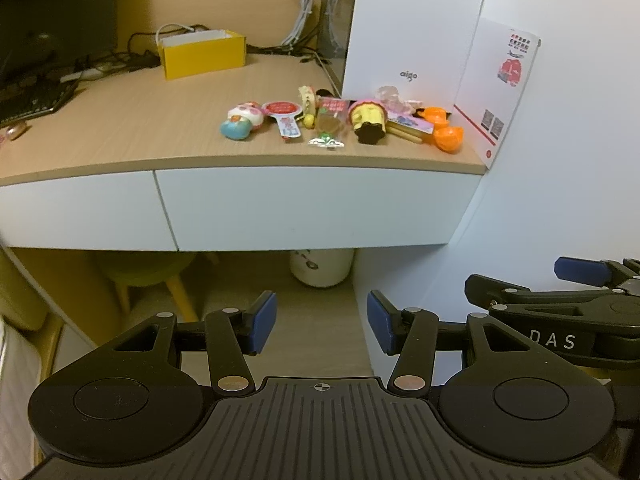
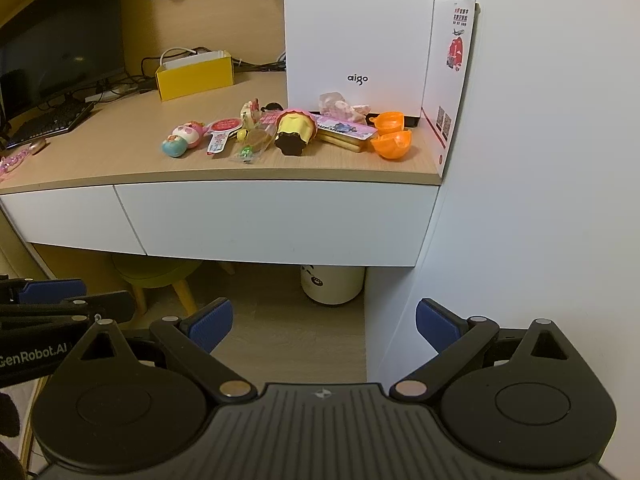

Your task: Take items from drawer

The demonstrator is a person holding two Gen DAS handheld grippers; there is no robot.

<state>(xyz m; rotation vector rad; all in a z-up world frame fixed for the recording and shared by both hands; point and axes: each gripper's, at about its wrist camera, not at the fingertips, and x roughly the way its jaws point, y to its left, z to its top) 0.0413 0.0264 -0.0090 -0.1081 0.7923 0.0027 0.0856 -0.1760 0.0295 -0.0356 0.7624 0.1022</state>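
Desk [image 1: 120, 128]: toys [image 1: 340, 120] heaped at one o'clock; drawer [image 1: 312, 208] shut, task seemingly finished. Left gripper [image 1: 322, 326], right gripper [image 2: 324, 328]: fingers apart, empty.

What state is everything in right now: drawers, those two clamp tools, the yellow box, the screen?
Right drawer: shut.
Left drawer: shut.
Left tool: open, holding nothing.
Right tool: open, holding nothing.
Yellow box: open at the top.
Monitor: screen dark.
Orange capsule: split in two halves.
Yellow doll: lying on its side.
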